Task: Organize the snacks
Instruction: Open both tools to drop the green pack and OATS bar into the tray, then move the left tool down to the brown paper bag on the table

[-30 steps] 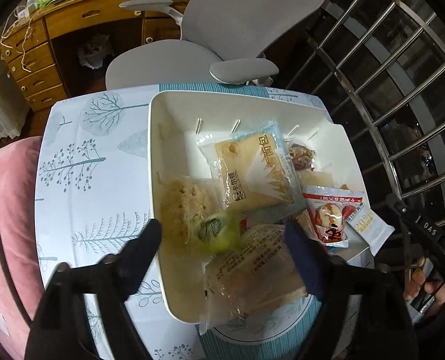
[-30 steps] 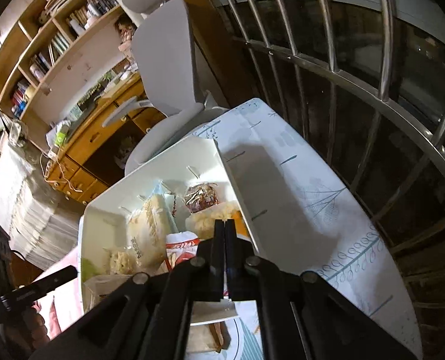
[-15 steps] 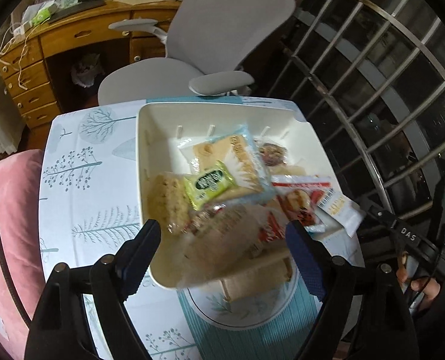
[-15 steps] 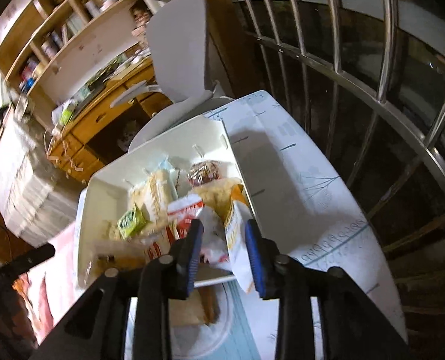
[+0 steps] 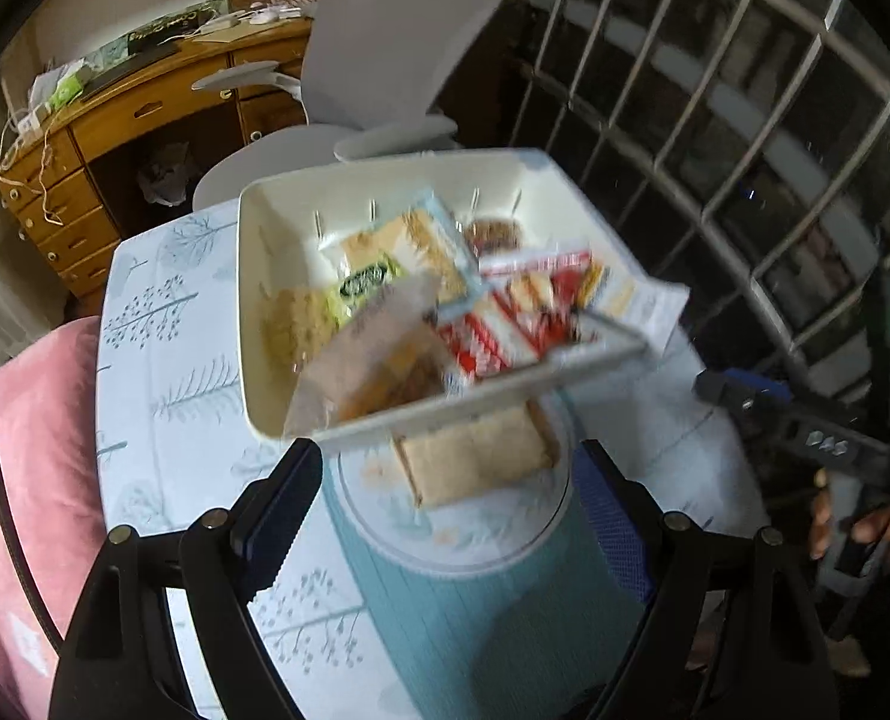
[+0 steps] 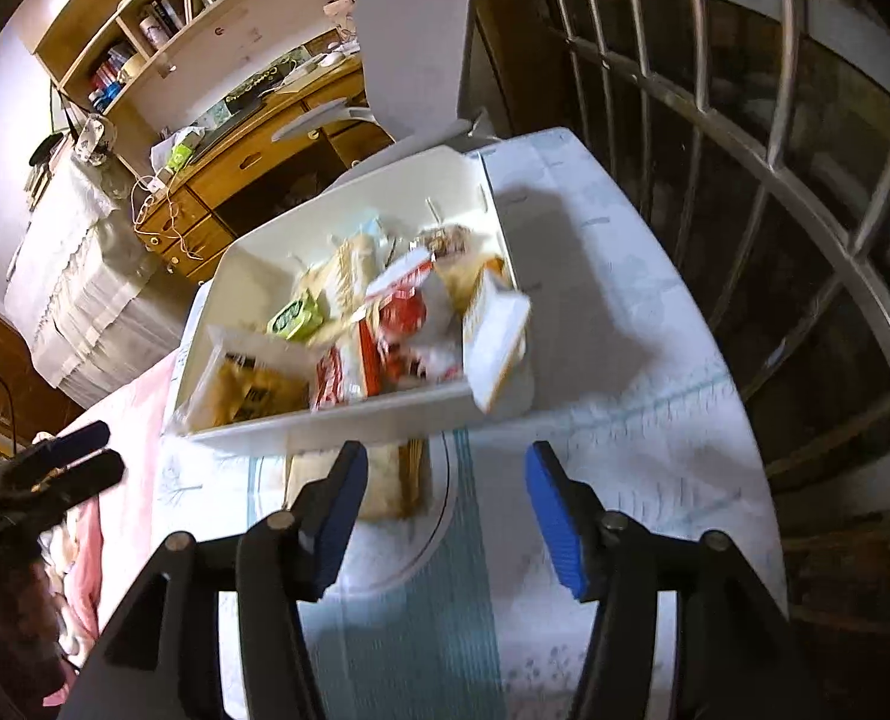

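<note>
White bin (image 6: 348, 420): filled with snack packets. Last loose packet (image 5: 475, 462) left on plate (image 5: 541, 540). Left gripper (image 5: 445, 516): spread, empty. Right gripper (image 6: 438, 516): opening, nothing between. Next judged: packet to be gripped and binned.

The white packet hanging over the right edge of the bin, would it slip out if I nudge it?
Probably. The white packet overhangs the bin's low rim, so a nudge may tip it onto the table. It looks like thin, light, glossy wrapper, likely slippery and floppy.

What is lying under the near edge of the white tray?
A wrapped tan snack packet lies on the round plate, partly under the white tray. Its far end is covered.
</note>
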The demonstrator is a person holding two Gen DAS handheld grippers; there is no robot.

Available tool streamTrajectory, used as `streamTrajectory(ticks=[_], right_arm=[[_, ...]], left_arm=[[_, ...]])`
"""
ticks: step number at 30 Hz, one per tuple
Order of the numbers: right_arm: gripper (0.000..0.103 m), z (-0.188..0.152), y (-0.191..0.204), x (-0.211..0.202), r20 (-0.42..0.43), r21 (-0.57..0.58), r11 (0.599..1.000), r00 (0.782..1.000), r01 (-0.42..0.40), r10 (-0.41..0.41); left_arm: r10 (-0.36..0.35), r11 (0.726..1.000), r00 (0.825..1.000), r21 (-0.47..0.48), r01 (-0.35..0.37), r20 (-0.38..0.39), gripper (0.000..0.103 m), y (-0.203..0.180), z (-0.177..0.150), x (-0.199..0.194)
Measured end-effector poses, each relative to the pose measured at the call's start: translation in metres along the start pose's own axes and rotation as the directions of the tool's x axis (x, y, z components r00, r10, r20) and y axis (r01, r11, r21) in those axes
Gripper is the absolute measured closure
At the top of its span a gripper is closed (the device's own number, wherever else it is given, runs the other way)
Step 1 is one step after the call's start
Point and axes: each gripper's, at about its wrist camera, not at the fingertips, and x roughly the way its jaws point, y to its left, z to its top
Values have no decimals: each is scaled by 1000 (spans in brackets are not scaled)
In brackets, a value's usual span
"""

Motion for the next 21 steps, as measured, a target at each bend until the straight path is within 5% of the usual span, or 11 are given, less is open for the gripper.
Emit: streamTrajectory(ticks=[3, 10, 21], right_arm=[[35, -18, -2, -3, -6, 10, 1000, 1000, -4, 4], [34, -67, -12, -3, -33, 137, 991, 999, -2, 7], [34, -122, 1, -3, -56, 156, 985, 997, 67, -59]], left_arm=[[35, 997, 999, 64, -33, -30, 19, -12, -9, 2], [108, 973, 992, 213, -93, -59, 19, -32, -26, 13], [193, 861, 980, 486, -147, -45, 19, -49, -57, 68]])
